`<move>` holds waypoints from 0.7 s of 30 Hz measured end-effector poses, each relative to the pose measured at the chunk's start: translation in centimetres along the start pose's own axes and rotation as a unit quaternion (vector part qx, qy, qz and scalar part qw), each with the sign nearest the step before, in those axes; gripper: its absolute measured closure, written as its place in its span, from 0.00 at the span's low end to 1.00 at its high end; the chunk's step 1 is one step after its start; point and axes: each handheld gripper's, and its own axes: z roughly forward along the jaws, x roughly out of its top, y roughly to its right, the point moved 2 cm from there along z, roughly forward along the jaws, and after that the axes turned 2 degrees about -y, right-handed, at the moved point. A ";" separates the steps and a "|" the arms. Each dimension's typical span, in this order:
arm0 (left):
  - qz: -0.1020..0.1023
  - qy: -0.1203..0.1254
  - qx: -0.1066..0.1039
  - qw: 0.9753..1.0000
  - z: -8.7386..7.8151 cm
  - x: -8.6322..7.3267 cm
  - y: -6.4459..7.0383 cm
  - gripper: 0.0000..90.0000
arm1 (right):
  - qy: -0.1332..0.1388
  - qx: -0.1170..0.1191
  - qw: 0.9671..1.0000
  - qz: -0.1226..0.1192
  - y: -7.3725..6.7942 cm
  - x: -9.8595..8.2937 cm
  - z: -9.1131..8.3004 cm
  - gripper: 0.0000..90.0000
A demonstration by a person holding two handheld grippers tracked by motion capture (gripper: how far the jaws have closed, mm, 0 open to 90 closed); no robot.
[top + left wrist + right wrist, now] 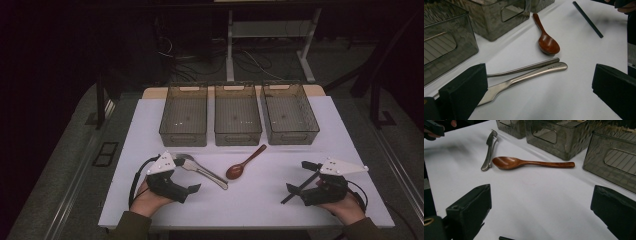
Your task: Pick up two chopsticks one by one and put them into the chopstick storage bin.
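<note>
On the white surface (310,130), before three empty bins (238,114), both tongs, left (181,188) and right (299,176), are held apart, while the overlapping metal cutlery (529,72) beside the wooden spoon (244,163) could be nudged askew.

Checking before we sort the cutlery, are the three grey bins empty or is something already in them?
Empty as far as shown: in the high view the left bin, middle bin and right bin show only bare ribbed floors.

free: bare table (270,195) centre | blocked: three bins (238,115) at back, cutlery (202,171) beside wooden spoon (244,163)
</note>
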 end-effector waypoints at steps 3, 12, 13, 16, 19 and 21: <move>0.000 -0.002 -0.001 1.000 0.0 0.0 0.0 0.00 | -0.001 0.002 1.000 0.003 0.0 0.0 -0.1 0.03; -0.003 -0.002 -0.004 1.000 0.1 -0.2 0.2 0.00 | -0.024 0.022 0.999 -0.004 -0.1 0.2 -0.7 0.21; -0.004 -0.002 -0.004 1.000 0.1 -0.2 0.2 0.00 | -0.030 0.025 0.999 -0.004 -0.1 0.2 -0.8 0.25; -0.009 -0.003 -0.005 1.000 0.2 -0.2 0.3 0.00 | -0.036 0.030 0.999 -0.007 -0.2 0.0 -1.0 0.33; -0.007 -0.004 -0.006 1.000 0.3 -0.2 0.4 0.00 | -0.059 0.042 0.997 -0.016 -0.1 -0.5 -1.4 0.47; -0.006 -0.005 -0.007 1.000 0.4 -0.3 0.4 0.00 | -0.063 0.042 0.997 -0.016 -0.1 -0.6 -1.4 0.50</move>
